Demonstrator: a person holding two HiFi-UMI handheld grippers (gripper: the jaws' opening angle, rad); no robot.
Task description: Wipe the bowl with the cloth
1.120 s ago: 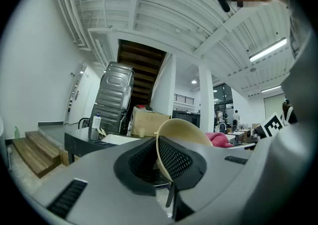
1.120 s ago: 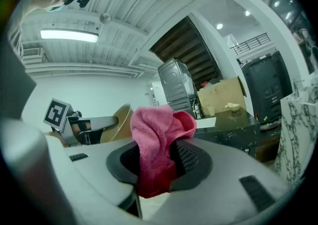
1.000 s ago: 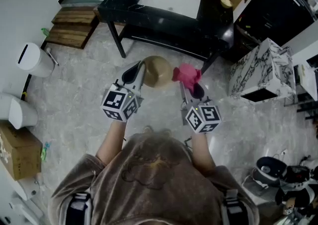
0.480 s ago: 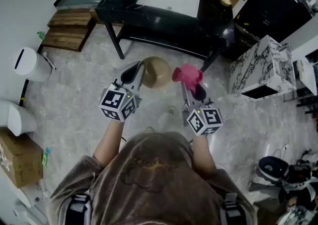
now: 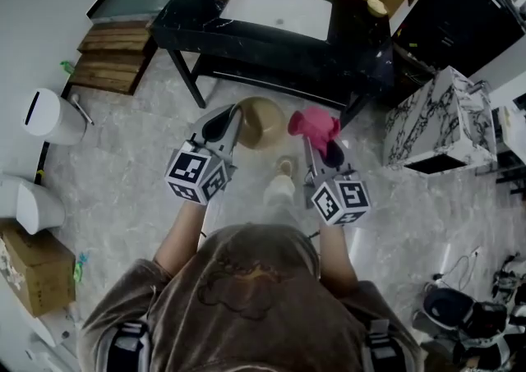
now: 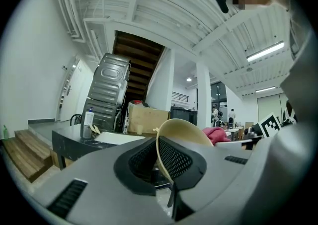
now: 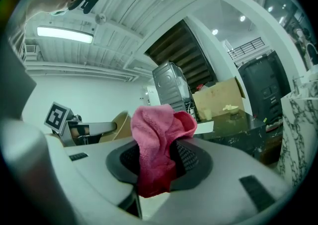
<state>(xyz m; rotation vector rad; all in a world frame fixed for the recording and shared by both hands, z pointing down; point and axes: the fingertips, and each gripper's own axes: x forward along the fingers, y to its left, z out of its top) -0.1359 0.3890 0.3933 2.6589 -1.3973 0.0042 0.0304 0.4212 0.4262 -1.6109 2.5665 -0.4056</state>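
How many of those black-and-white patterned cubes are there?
2: one cube on the left gripper, holding the bowl; the other cube on the right gripper, holding the pink cloth. None looks hidden.

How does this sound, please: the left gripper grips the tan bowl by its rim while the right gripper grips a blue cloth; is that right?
Not quite: the cloth is pink, not blue. The right gripper view shows the pink cloth pinched between the jaws of the right gripper. The rest stands: the left gripper grips the tan bowl by its rim.
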